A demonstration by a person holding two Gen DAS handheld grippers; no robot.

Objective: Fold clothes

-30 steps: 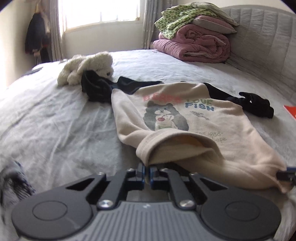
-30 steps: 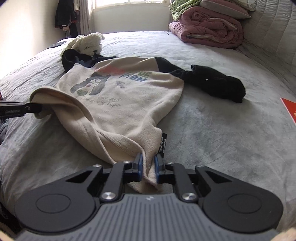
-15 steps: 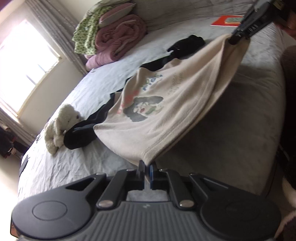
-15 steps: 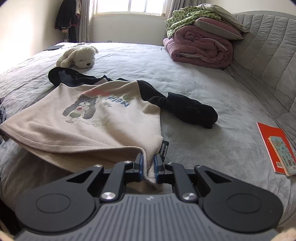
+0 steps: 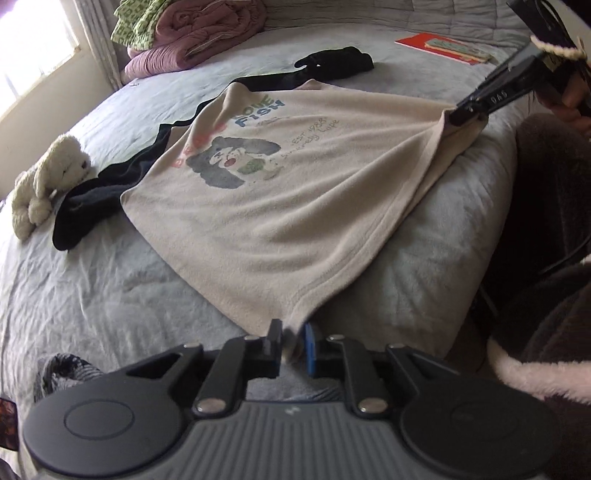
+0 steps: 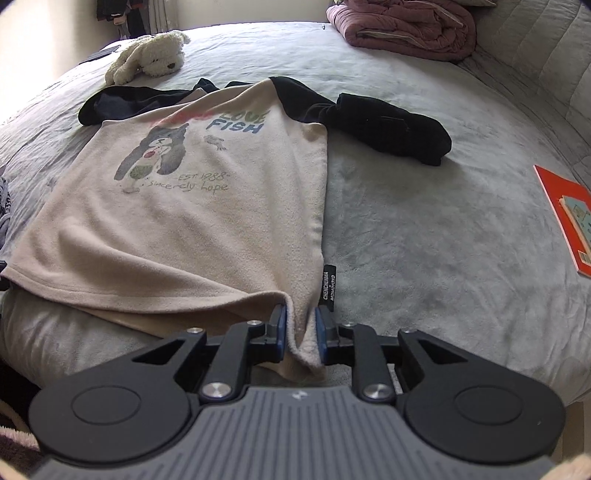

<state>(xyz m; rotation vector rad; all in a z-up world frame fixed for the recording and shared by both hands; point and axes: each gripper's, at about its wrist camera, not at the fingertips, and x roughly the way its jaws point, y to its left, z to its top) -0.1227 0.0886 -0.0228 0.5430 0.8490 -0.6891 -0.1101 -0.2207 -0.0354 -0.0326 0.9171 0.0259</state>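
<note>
Lowered since half a second ago, the cream sweatshirt (image 6: 207, 206) now lies nearly flat and print-up on the grey bed (image 6: 424, 236) rather than hanging taut in the air. One hem corner sits pinched in the left gripper (image 5: 293, 345), the other clamped in the right gripper (image 6: 300, 332), a black care label (image 6: 328, 286) just beside it. Both black sleeves (image 6: 388, 122) spread outward. Beyond them rest a white plush dog (image 6: 153, 55), a folded maroon quilt (image 6: 402, 26) and a red book (image 6: 565, 218).
</note>
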